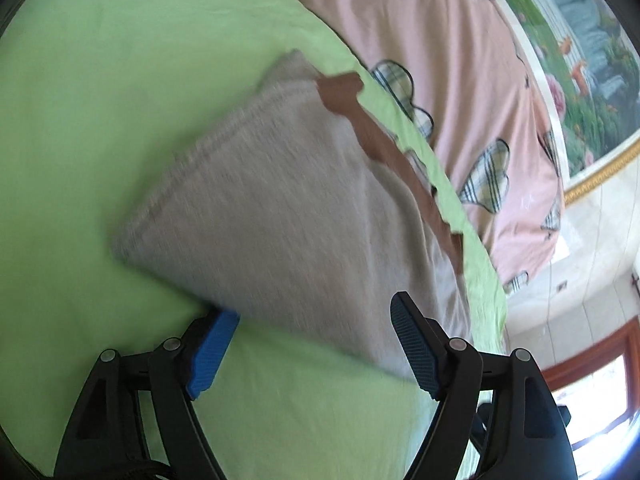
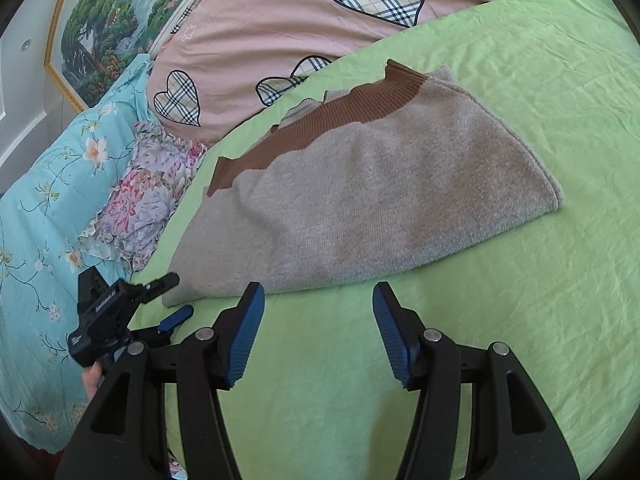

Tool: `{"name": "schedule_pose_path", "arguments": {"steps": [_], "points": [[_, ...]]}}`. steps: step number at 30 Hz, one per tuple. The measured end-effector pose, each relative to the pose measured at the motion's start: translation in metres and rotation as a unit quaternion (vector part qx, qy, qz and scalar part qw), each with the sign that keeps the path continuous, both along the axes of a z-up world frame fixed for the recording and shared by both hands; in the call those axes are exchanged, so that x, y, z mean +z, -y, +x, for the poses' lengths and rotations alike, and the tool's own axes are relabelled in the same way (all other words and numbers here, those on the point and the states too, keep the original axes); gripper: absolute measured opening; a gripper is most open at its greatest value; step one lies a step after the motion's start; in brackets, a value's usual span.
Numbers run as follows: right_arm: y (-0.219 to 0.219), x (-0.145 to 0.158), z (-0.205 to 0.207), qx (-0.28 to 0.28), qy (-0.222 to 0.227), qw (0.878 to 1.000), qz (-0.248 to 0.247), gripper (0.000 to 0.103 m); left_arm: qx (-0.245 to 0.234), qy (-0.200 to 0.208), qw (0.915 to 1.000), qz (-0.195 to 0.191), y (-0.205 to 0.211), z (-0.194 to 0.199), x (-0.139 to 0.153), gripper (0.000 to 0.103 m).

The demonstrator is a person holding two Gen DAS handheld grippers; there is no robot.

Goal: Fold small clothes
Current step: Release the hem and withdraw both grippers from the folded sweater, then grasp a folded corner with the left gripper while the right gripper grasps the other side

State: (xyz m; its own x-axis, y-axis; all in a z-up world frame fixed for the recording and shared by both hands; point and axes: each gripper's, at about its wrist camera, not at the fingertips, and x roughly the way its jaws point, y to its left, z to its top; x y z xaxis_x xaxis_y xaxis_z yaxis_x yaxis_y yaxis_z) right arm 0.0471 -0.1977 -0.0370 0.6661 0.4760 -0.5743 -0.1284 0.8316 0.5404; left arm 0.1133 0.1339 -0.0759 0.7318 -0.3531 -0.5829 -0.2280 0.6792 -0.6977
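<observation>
Two open claws over a folded grey sweater on a green sheet.

Right claw sits nearest, its blue-padded jaws spread wide with only bare green sheet between them; it holds nothing. Just ahead of its tips lies the sweater, folded flat, with a brown ribbed band along its far edge. Beyond that rests a pink quilt with checked hearts. Off to its left, the left claw hovers at the sweater's near corner. From the left wrist view, the left claw is spread wide, the blurred sweater edge lying between its jaws, not pinched.
</observation>
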Motion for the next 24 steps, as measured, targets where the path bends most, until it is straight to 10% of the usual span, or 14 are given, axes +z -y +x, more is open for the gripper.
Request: {"name": "schedule_pose_path", "arguments": {"steps": [4,9,17,24], "points": [[0.0,-0.001,0.005,0.0,-0.003,1.0,0.003,0.058,0.036,-0.005,0.9991,0.019,-0.015,0.018,0.001,0.066],[0.0,-0.002,0.015,0.002,-0.006,1.0,0.002,0.058,0.049,-0.011,0.9982,0.034,-0.028,0.034,0.0,0.013],[0.025,0.006,0.042,-0.009,-0.003,1.0,0.022,0.058,-0.02,0.073,0.9886,0.13,0.023,0.032,0.07,0.006],[0.056,0.011,0.09,0.019,-0.03,0.998,0.055,0.058,-0.173,0.12,0.9545,0.211,0.141,0.054,0.093,0.006]]}}
